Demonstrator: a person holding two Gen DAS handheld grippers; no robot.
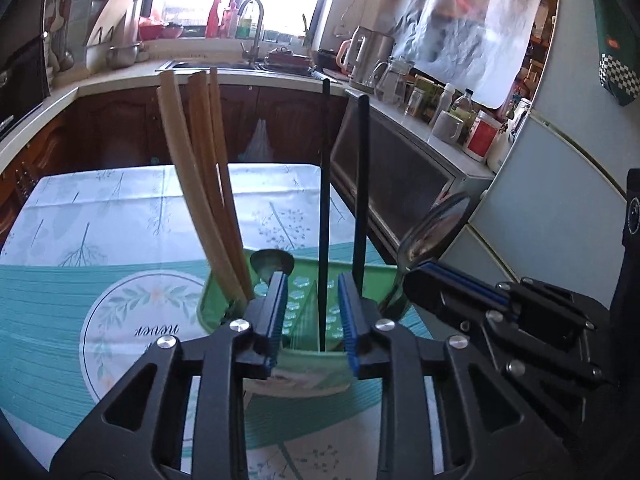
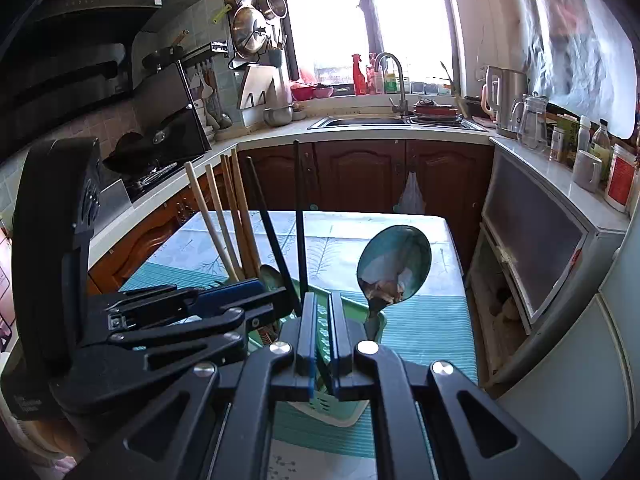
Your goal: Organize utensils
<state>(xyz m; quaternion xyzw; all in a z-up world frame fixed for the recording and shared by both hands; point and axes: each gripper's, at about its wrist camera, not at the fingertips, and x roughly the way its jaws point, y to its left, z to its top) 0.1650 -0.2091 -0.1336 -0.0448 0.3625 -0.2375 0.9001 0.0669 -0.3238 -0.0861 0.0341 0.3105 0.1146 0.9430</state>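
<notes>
Blue pads, left gripper (image 1: 313,280): jaws sit partly open right over the green holder (image 1: 304,364), one black chopstick (image 1: 324,216) standing in the gap, pads not touching it as far as I can see.
Right gripper (image 2: 322,302): jaws nearly closed, just a thin slit; can't tell if they pinch the holder's wall or nothing at all.
Green holder: standing on the tablecloth (image 1: 100,216), both grippers right at its near rim.
Black chopsticks: two, upright in the holder, second one (image 1: 362,184) just right of the first.
Wooden chopsticks (image 1: 208,184): a bunch leaning left in the holder's left part.
Big spoon (image 2: 394,264): bowl up, handle down at the holder's right edge.
Small spoon (image 1: 272,262): bowl poking up at the holder's far side.
</notes>
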